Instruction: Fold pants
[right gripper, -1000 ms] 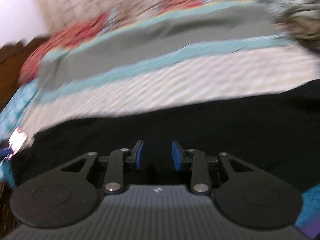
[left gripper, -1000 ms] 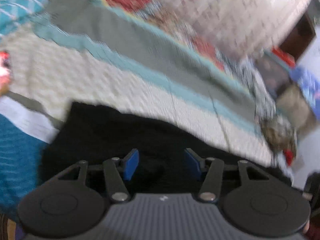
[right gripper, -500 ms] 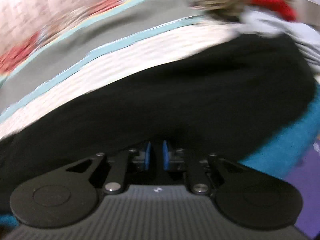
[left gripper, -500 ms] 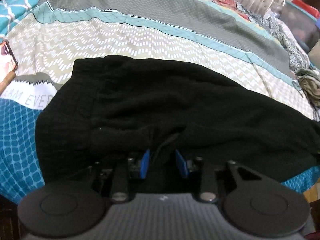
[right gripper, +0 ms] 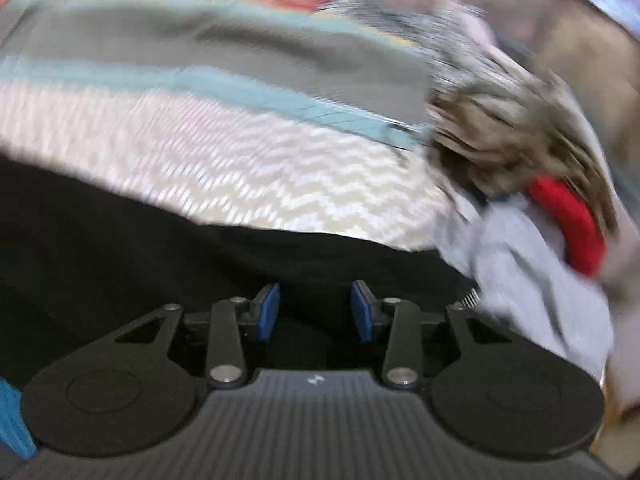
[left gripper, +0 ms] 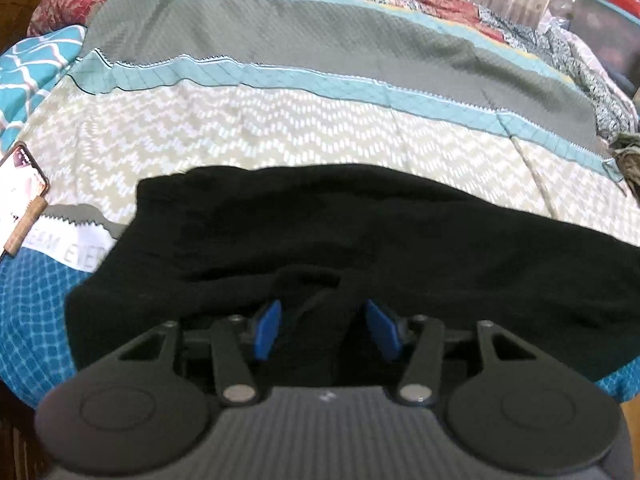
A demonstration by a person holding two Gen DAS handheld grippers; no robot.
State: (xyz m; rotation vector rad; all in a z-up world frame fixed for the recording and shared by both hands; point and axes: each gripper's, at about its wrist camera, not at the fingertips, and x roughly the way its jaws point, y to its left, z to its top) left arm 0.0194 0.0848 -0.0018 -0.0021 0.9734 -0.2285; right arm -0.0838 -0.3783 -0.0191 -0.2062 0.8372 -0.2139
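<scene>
The black pants (left gripper: pixel 360 248) lie spread across the bed's striped quilt (left gripper: pixel 280 136), along its near edge. Half a second ago the left claw (left gripper: pixel 326 330) was pinched on a ridge of the black cloth; its jaws have just been opening, and now the blue pads (left gripper: pixel 267 330) stand apart with a loose fold of cloth rising between them, not pressed. The right claw (right gripper: pixel 316 312), then squeezed fully together, has likewise just been opening; its pads (right gripper: pixel 362 312) stand clear of each other over the pants (right gripper: pixel 160 248), gripping nothing. Its blurred view has swung toward a heap of clothes (right gripper: pixel 520 184) at 2 o'clock. In the left view a phone (left gripper: pixel 18 184) sits at 9 o'clock.
</scene>
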